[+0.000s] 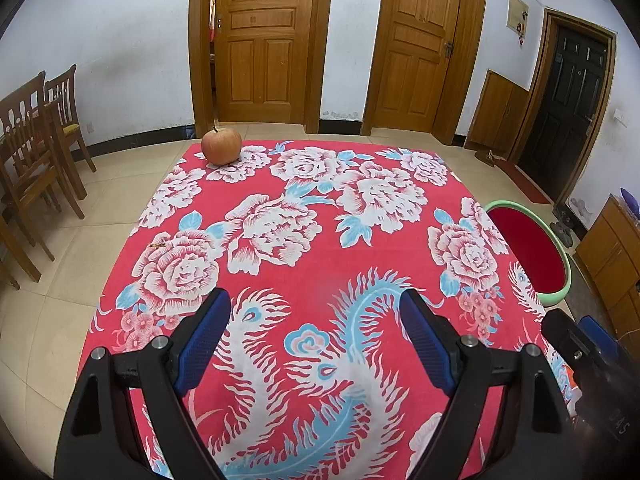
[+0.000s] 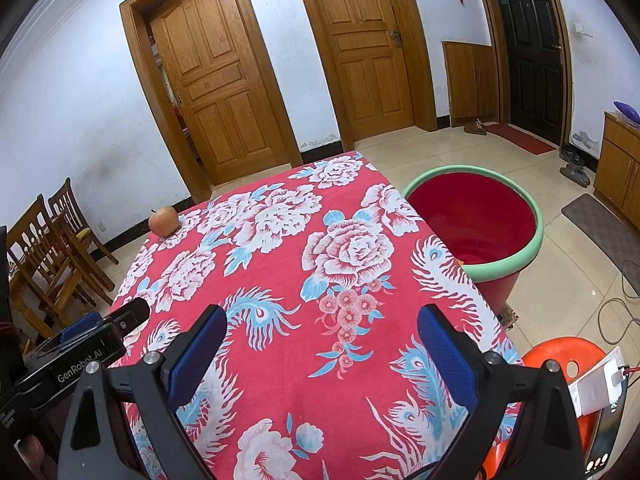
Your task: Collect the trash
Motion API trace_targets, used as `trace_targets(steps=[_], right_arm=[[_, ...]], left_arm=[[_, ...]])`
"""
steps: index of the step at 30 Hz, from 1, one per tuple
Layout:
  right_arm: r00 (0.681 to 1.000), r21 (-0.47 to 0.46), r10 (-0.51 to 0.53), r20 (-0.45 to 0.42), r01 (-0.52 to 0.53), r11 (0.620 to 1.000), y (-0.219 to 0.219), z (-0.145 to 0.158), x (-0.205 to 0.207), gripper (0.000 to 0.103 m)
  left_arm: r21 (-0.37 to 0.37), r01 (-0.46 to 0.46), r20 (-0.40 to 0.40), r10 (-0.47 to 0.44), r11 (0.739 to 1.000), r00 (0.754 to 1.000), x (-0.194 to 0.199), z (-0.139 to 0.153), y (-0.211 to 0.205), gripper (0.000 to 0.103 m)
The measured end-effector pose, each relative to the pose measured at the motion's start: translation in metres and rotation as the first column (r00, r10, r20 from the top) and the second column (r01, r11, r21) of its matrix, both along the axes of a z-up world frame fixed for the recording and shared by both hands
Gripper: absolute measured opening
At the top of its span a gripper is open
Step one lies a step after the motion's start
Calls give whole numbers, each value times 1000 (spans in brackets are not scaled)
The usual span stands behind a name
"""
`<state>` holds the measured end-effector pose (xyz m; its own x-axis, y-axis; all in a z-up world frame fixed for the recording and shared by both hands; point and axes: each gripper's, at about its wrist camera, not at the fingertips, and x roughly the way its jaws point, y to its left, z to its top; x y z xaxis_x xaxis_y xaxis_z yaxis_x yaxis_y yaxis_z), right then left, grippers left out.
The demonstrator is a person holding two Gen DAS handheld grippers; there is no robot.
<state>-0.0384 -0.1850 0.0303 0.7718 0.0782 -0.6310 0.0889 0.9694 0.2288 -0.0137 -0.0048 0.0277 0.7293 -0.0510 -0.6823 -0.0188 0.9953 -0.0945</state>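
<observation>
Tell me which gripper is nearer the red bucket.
Right. The right gripper hovers over the table's near right part, with the red bucket just off that edge; the left gripper sits farther left.

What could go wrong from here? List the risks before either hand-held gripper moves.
1. The apple sits at the far corner of the table, close to the edge; a nudge could roll it off.
2. The small brown scrap lies flat near the table's left edge and may slip from the fingers.
3. The red bin stands beside and below the table on the right, so a drop released early could miss it.
</observation>
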Motion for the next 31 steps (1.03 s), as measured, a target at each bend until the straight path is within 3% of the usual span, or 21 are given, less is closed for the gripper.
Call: trace_targets(steps=[31], right_arm=[[1000,1,0,-1,0,1000,0,0,0,98]], left_arm=[[-2,0,1,0,1000,1000,2,3,-1,86]])
